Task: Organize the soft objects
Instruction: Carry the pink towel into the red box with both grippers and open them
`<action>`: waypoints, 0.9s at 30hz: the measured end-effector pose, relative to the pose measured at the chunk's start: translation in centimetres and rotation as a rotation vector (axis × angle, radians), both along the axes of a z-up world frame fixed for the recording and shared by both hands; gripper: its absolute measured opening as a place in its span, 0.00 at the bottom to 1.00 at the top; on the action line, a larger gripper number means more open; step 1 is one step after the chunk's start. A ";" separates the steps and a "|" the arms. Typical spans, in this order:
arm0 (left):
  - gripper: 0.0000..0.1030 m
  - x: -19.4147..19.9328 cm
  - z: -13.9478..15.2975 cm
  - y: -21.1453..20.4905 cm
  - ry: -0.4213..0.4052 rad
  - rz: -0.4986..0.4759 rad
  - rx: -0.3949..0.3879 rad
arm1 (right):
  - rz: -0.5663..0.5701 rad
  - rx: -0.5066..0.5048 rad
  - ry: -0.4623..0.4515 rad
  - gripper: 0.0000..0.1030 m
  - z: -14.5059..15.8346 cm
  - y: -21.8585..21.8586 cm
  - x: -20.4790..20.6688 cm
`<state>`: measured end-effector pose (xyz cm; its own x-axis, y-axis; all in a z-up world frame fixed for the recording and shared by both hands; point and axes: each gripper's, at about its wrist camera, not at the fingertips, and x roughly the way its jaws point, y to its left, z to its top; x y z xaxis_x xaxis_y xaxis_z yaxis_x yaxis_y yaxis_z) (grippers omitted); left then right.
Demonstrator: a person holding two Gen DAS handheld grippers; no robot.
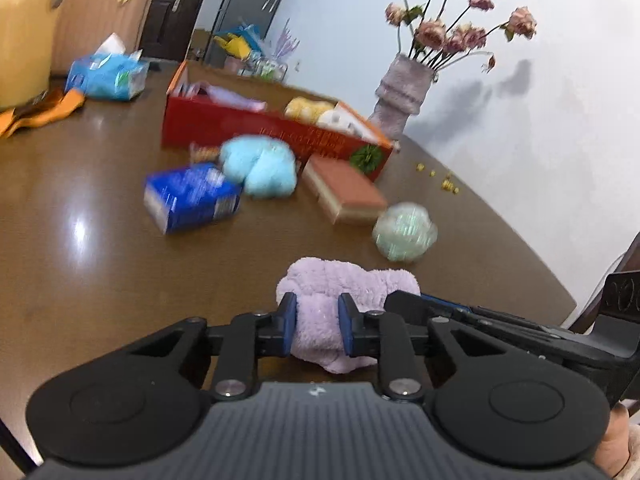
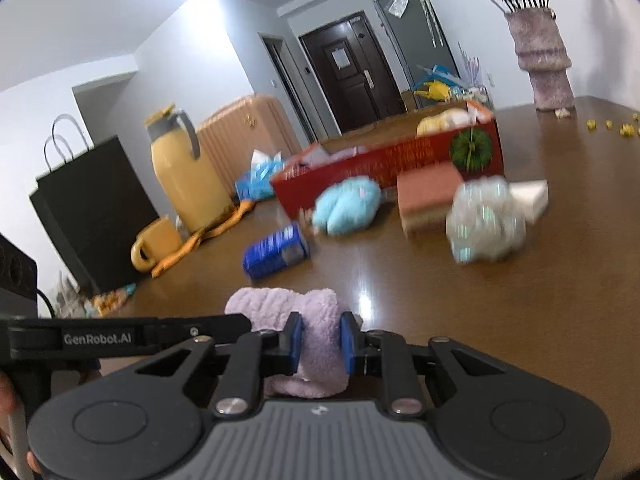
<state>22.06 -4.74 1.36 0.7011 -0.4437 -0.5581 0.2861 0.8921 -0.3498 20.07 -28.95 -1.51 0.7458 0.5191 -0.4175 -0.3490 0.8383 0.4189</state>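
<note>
Both grippers hold the same lilac fluffy cloth (image 1: 344, 280) over the brown table's near side. My left gripper (image 1: 318, 310) is shut on its left part; my right gripper (image 2: 320, 334) is shut on the same cloth (image 2: 280, 304). The right gripper's body shows at the right of the left wrist view (image 1: 500, 324). A light blue fluffy cloth (image 1: 260, 168) (image 2: 346, 206), a pale green mesh puff (image 1: 404, 230) (image 2: 486, 220) and a pink sponge (image 1: 344, 188) (image 2: 428, 196) lie in front of a red open box (image 1: 240, 128) (image 2: 384, 160), which holds a yellow soft item (image 1: 306, 109).
A blue tissue pack (image 1: 192, 196) (image 2: 278, 250) lies left of the blue cloth. A vase of flowers (image 1: 404, 92) (image 2: 544, 60) stands at the back right. A yellow jug (image 2: 184, 172), yellow mug (image 2: 154, 242), black bag (image 2: 92, 212) and another tissue pack (image 1: 106, 74) stand on the left.
</note>
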 end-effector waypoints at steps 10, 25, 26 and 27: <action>0.22 15.5 9.9 0.0 -0.163 -0.030 -0.031 | 0.041 -0.014 -0.158 0.19 11.0 -0.7 14.2; 0.30 34.9 2.8 1.7 0.039 0.100 0.312 | 0.128 -0.090 0.315 0.22 3.6 8.4 42.5; 0.33 34.7 2.4 2.2 0.044 0.095 0.308 | 0.135 -0.094 0.325 0.22 3.0 8.8 42.6; 0.33 34.5 2.1 2.5 0.052 0.094 0.301 | 0.135 -0.096 0.331 0.23 2.7 9.1 42.7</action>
<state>56.53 -2.22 3.41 0.6984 -0.1873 -0.6908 0.1859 0.9795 -0.0777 62.78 -19.81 1.16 0.4891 0.5505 -0.6765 -0.3182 0.8348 0.4493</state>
